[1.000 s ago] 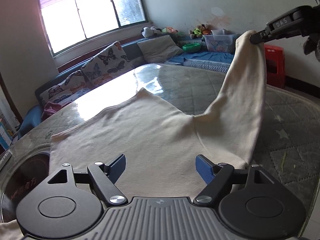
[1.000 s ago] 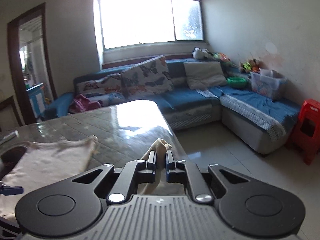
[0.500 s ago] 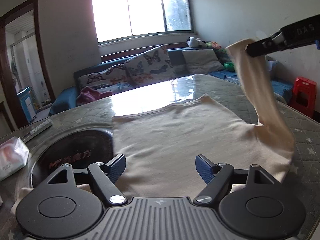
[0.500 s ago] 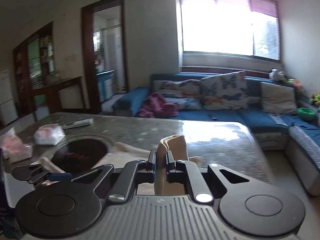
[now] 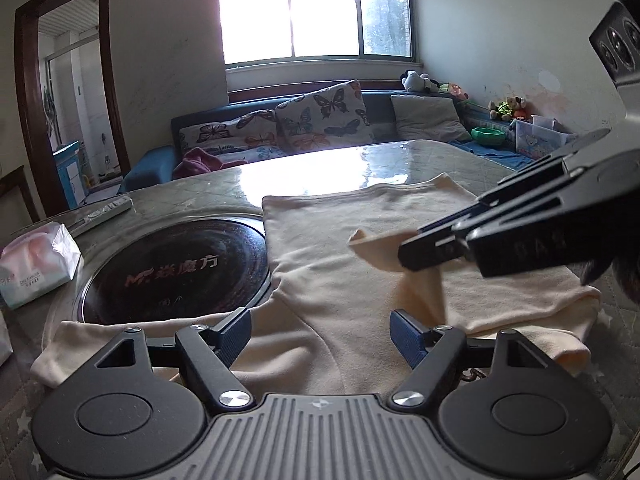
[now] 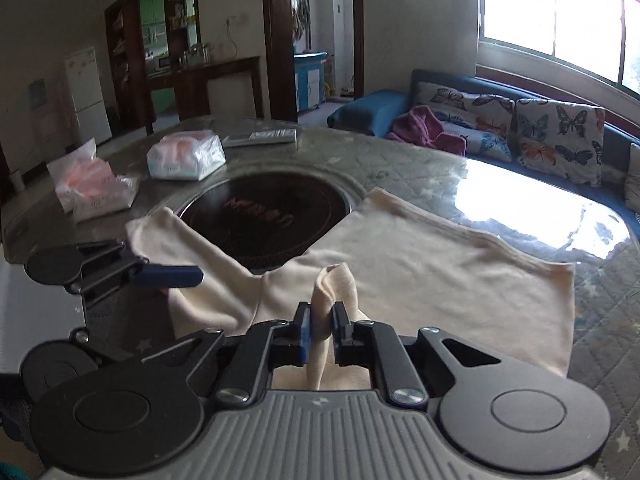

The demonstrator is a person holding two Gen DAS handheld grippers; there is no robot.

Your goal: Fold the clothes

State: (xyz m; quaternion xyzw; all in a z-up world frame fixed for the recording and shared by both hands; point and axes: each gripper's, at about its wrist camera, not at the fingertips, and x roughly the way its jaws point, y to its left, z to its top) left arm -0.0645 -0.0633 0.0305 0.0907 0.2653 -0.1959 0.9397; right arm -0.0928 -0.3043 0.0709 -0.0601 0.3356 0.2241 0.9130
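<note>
Cream cotton long-sleeved shirt lies flat on the grey quilted table, right sleeve carried inward over its body between the opening jaws of the right gripper, other sleeve stretching left beside the wide-open, empty left gripper.

"mf 焱魔方" on black hotplate; "das" on right tool.

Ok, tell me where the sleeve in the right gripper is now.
The sleeve stands between the jaws of the right gripper, which are opening, above the middle of the cream shirt on the table, right of the dark round hob.
</note>
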